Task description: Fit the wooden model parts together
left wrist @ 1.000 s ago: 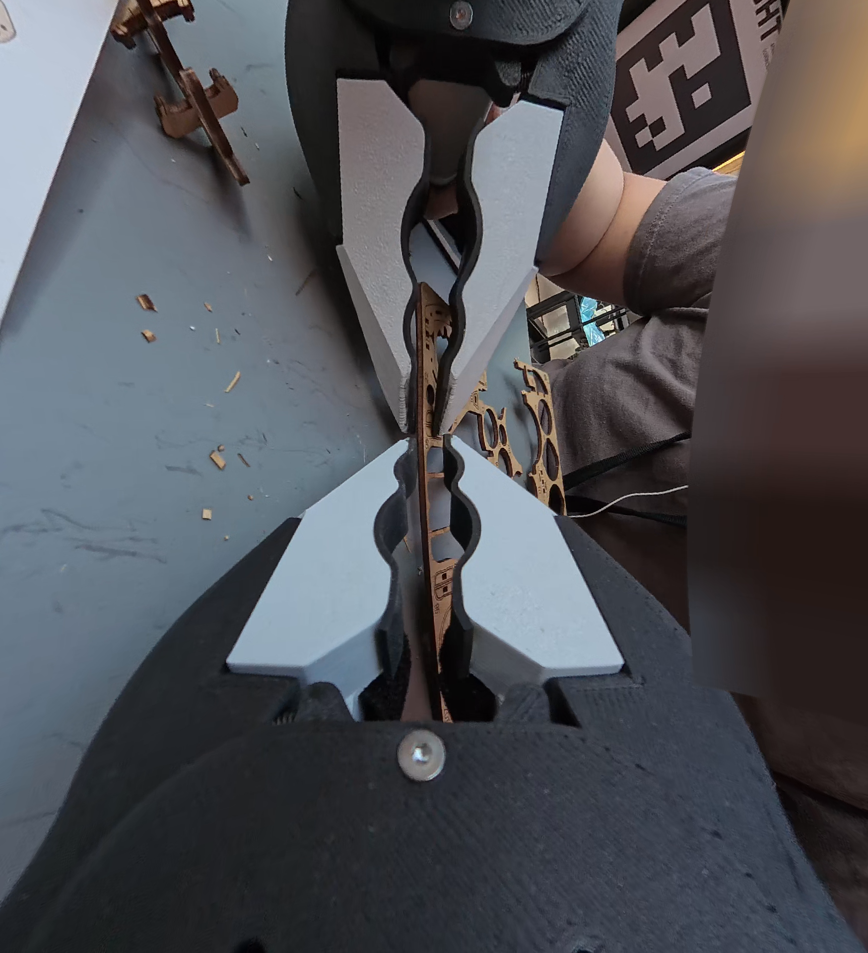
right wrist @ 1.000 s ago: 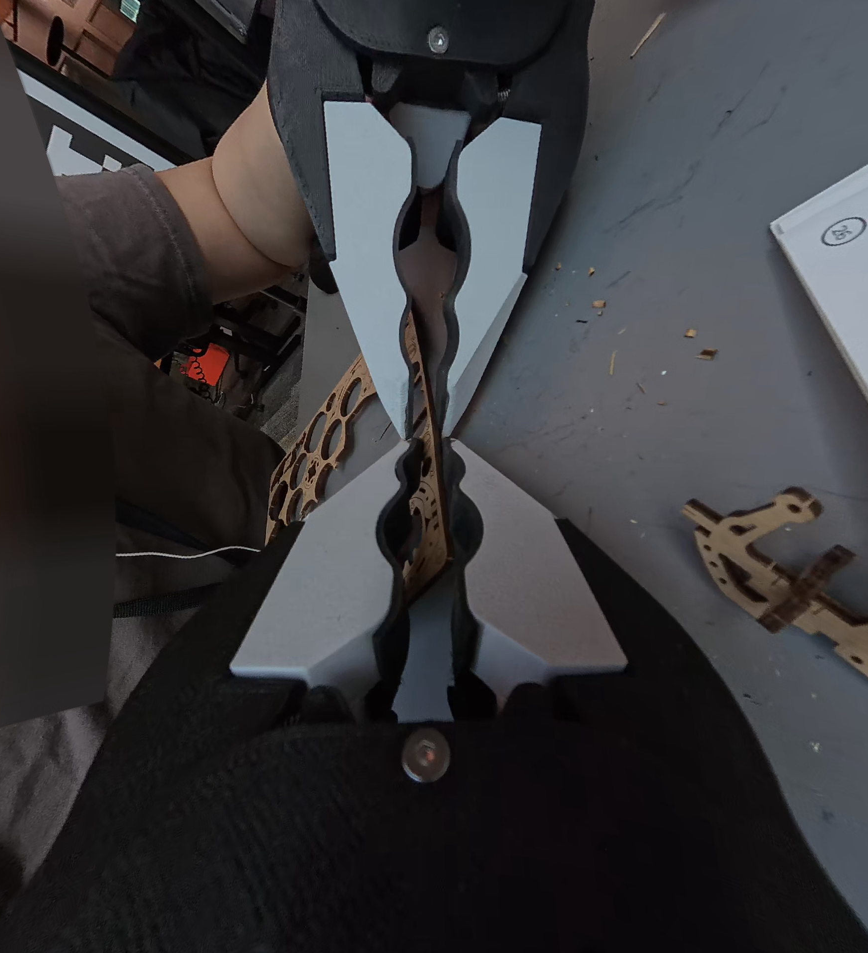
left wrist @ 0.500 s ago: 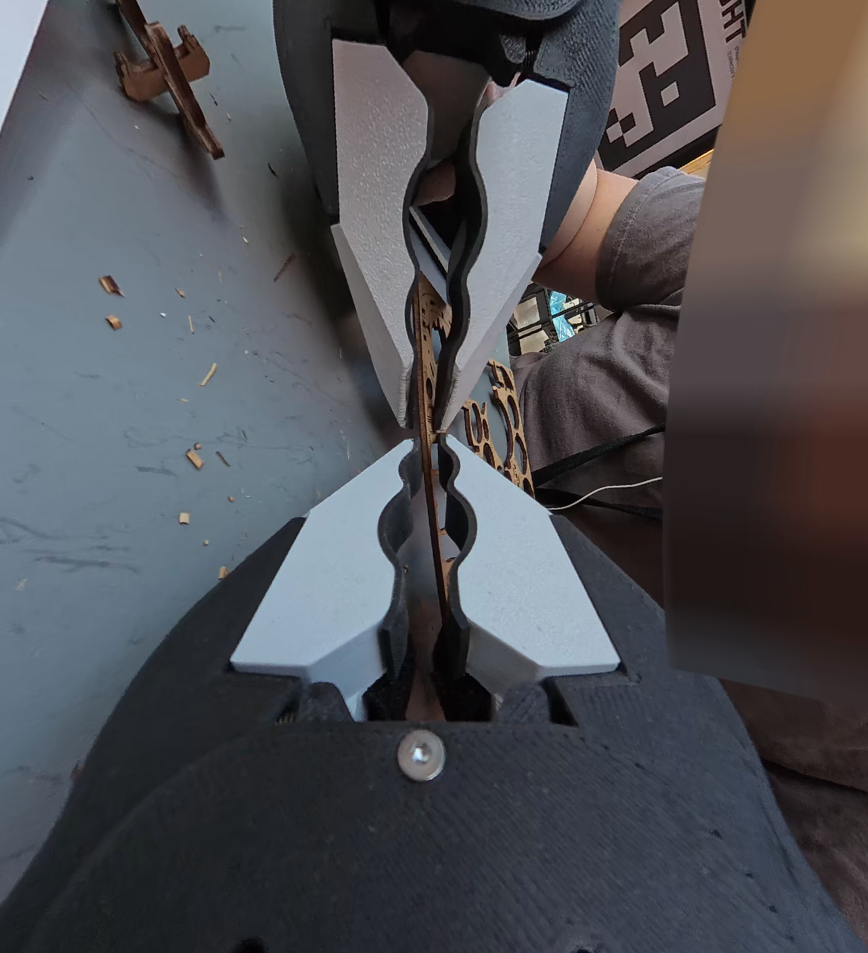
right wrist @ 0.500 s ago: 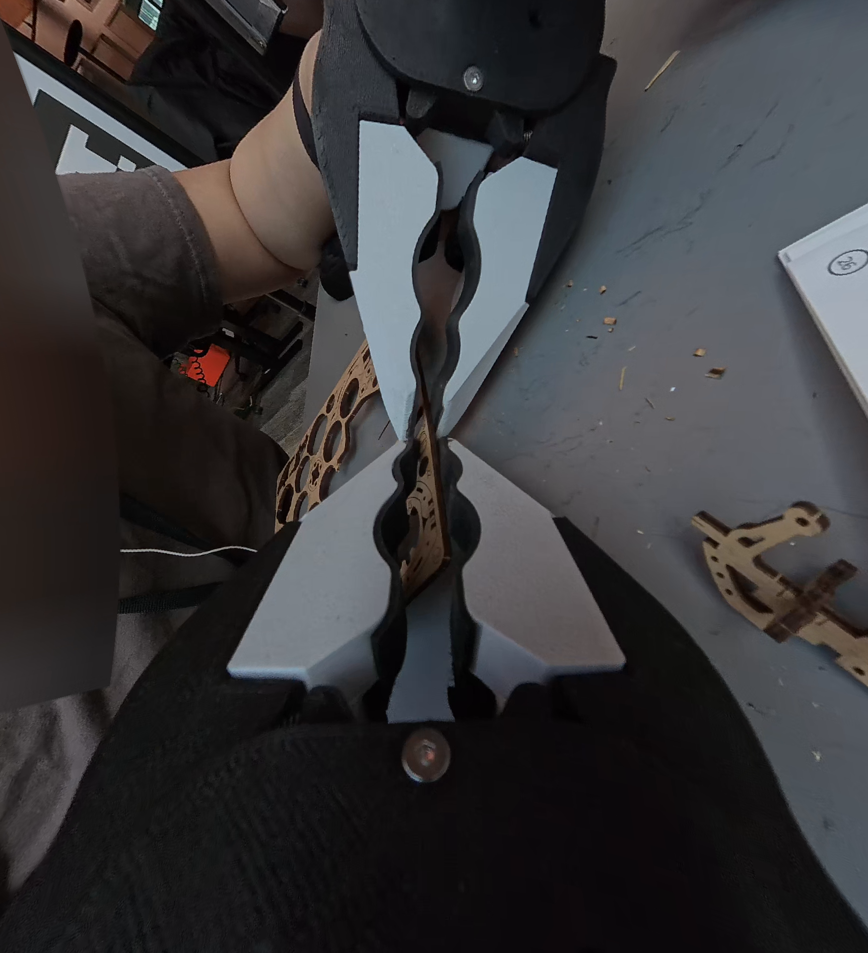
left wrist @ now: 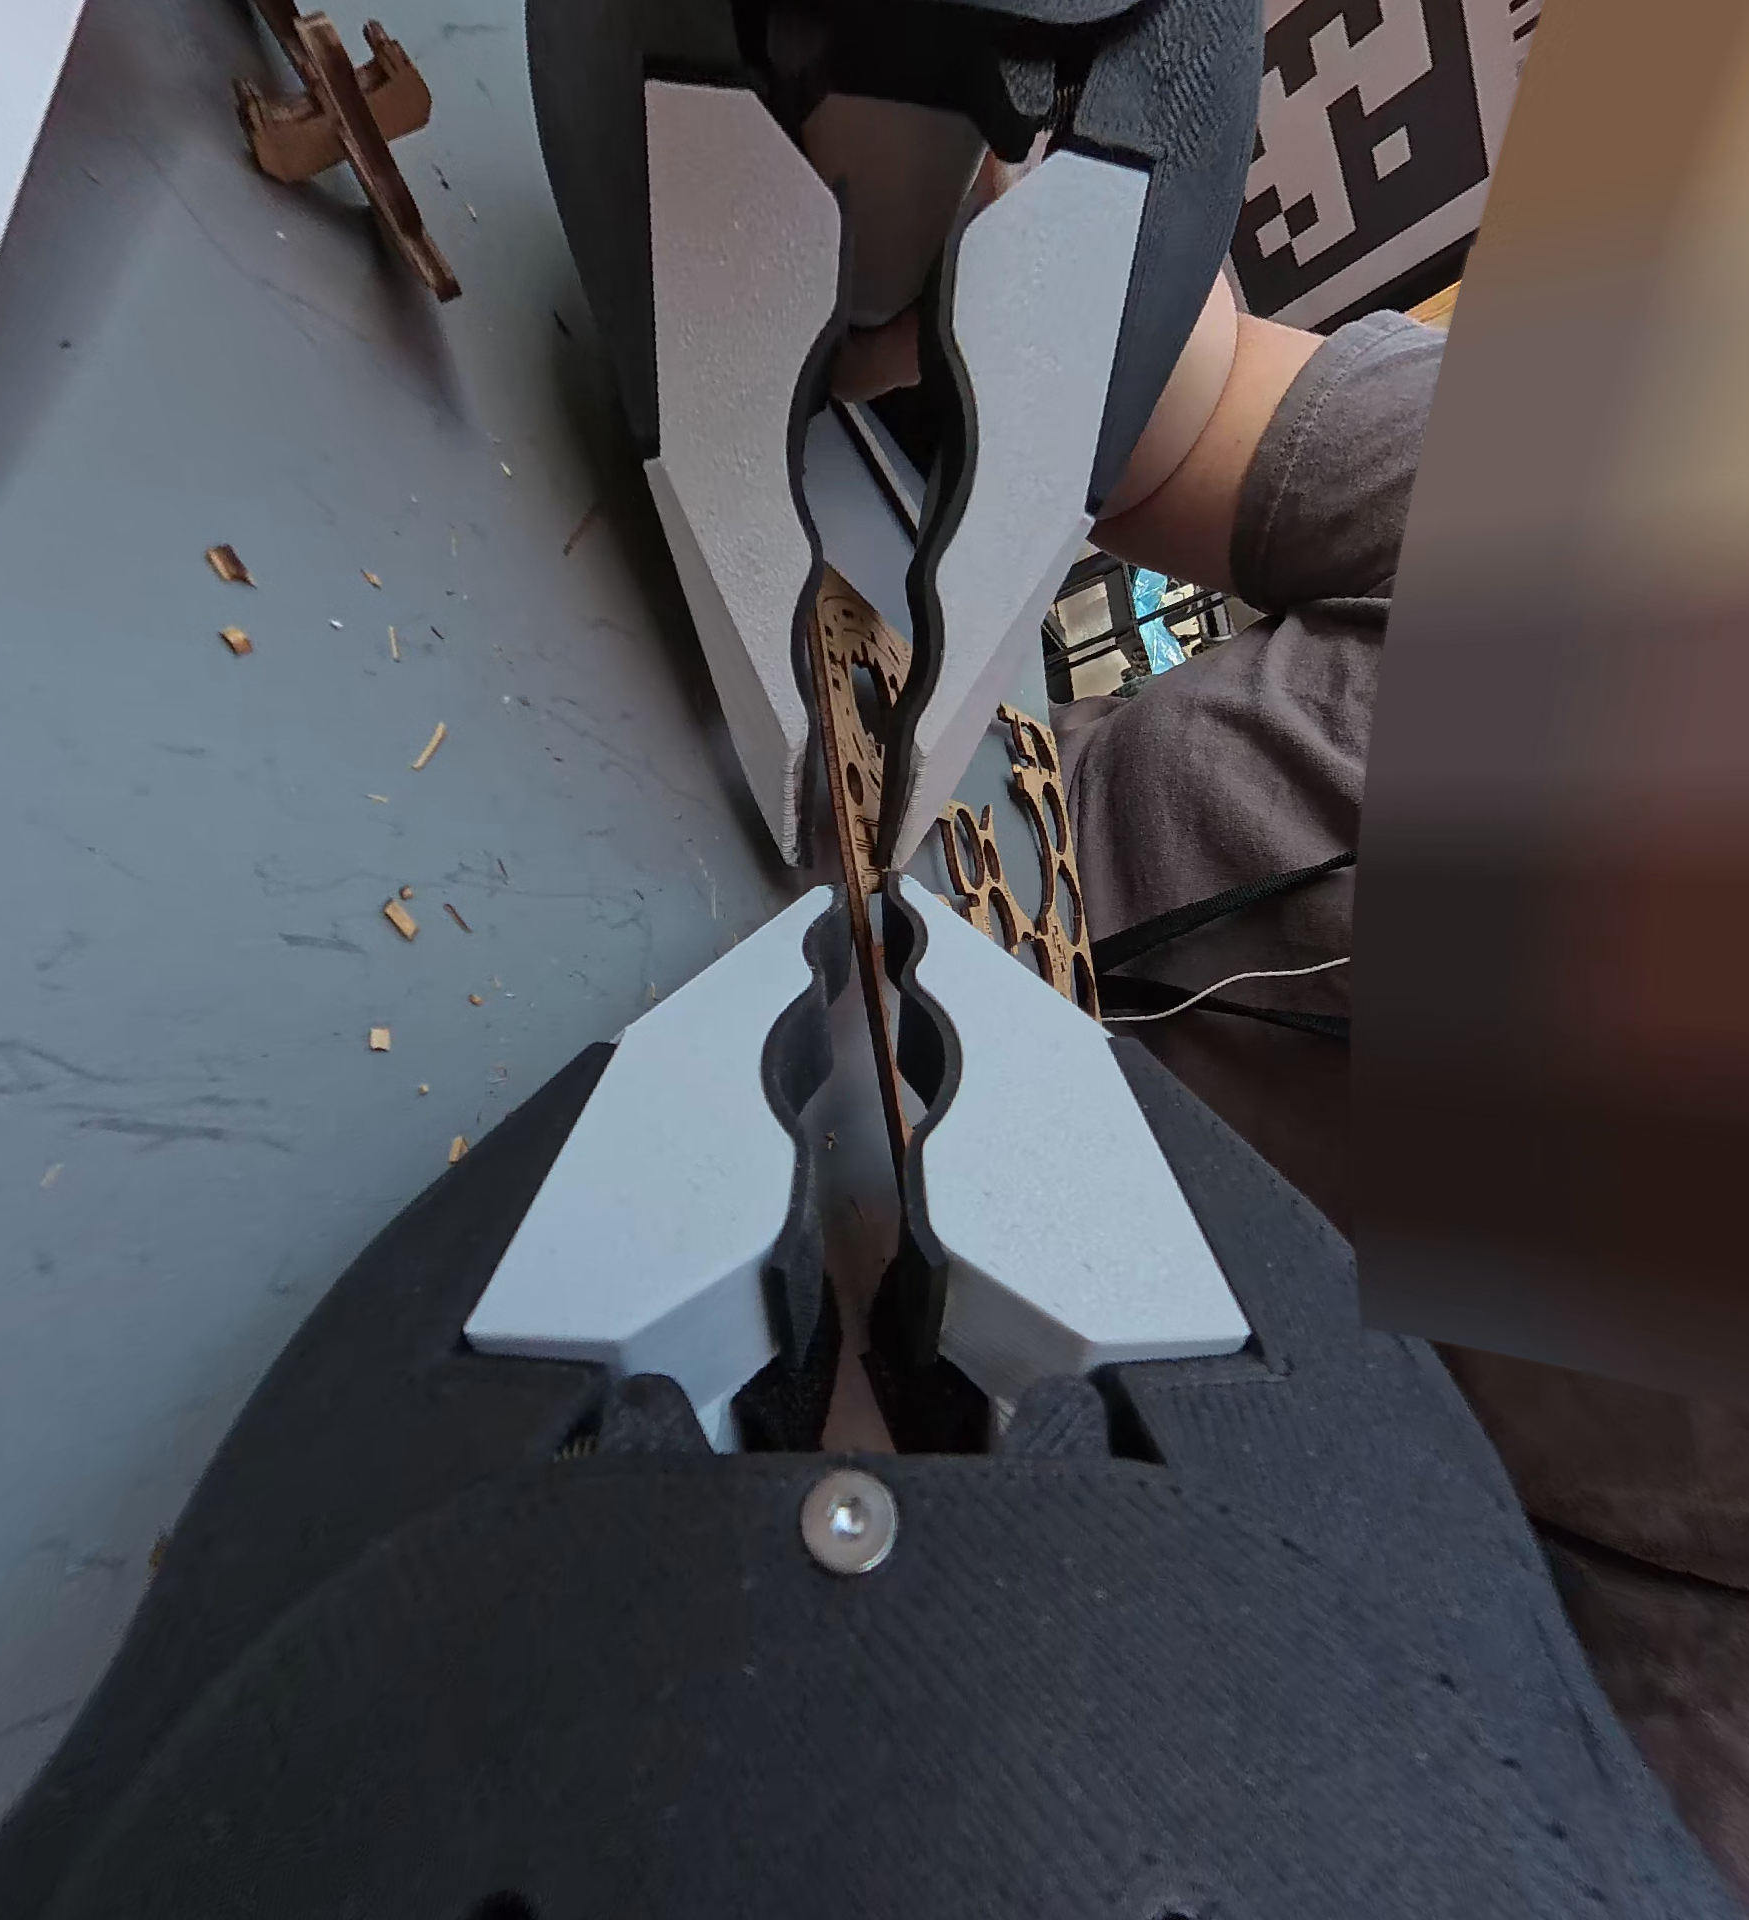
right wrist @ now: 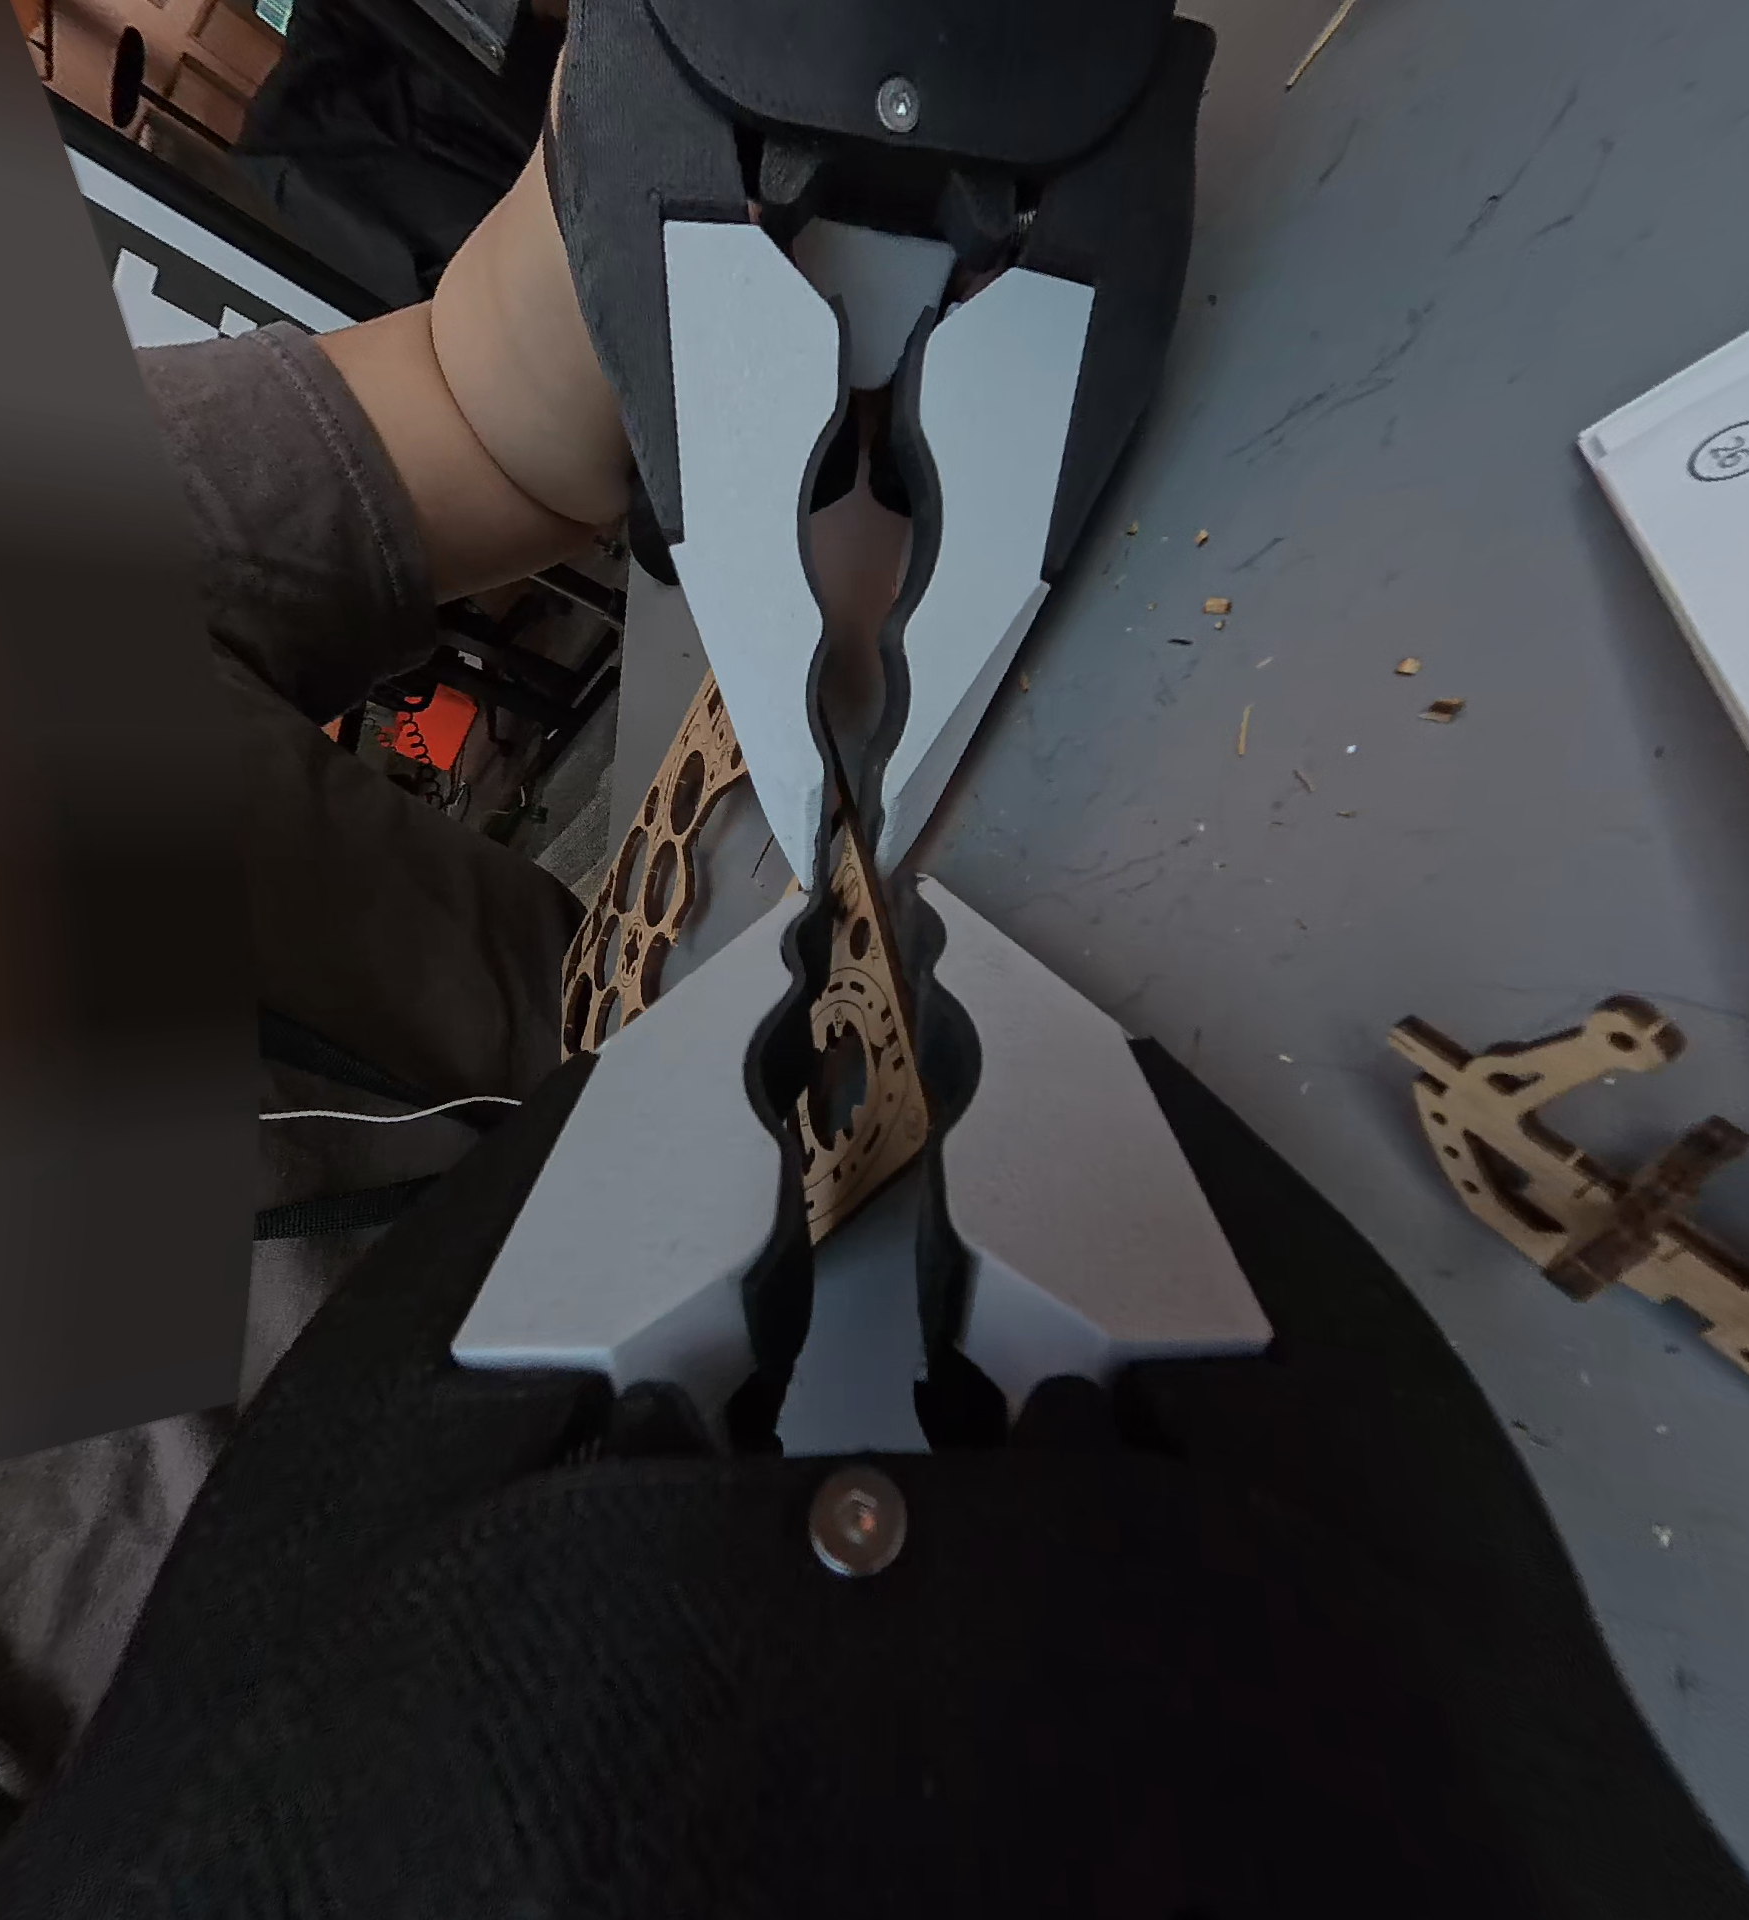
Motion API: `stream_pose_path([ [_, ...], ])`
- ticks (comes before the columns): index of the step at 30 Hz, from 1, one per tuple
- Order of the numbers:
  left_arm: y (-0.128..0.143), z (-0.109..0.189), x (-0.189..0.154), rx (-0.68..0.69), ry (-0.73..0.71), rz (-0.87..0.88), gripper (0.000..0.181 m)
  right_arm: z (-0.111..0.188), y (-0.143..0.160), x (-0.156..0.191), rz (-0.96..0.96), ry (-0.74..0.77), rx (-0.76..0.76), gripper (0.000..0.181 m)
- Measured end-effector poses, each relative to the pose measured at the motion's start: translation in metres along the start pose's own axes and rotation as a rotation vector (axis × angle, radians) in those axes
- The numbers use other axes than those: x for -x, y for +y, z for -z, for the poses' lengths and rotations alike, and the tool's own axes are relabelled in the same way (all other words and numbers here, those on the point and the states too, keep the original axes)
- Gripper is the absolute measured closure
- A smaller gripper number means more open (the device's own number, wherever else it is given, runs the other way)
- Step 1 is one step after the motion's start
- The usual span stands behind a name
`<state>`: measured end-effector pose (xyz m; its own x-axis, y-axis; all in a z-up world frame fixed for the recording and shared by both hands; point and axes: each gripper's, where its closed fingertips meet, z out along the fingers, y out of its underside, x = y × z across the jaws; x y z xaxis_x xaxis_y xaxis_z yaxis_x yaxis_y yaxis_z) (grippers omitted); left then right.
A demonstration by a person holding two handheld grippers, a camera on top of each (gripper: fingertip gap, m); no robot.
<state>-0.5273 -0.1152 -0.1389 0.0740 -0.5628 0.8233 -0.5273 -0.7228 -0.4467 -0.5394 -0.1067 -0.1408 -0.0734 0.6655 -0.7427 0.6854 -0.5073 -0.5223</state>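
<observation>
A scuffed grey tabletop (left wrist: 174, 883) fills the scene under soft, even light, littered with small wood chips (left wrist: 226, 566). A flat white sheet (right wrist: 1743, 582) lies near one edge. Beyond the table's edge, a large black-and-white patterned marker board (left wrist: 1358, 135) stands, with dark shelving and orange clutter (right wrist: 434, 717) dimly visible beyond.
</observation>
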Motion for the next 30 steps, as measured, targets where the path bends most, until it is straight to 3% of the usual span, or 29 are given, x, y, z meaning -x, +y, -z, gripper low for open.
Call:
stream_pose_path([
  [21,0.003,0.0002,0.0022,0.013,-0.024,0.011,0.18,-0.003,0.0039,-0.0034,0.065,0.064,0.036,0.17],
  [30,-0.0016,0.0018,-0.0021,-0.017,0.007,-0.011,0.179,0.0014,-0.0023,0.0032,-0.1,-0.084,-0.009,0.174],
])
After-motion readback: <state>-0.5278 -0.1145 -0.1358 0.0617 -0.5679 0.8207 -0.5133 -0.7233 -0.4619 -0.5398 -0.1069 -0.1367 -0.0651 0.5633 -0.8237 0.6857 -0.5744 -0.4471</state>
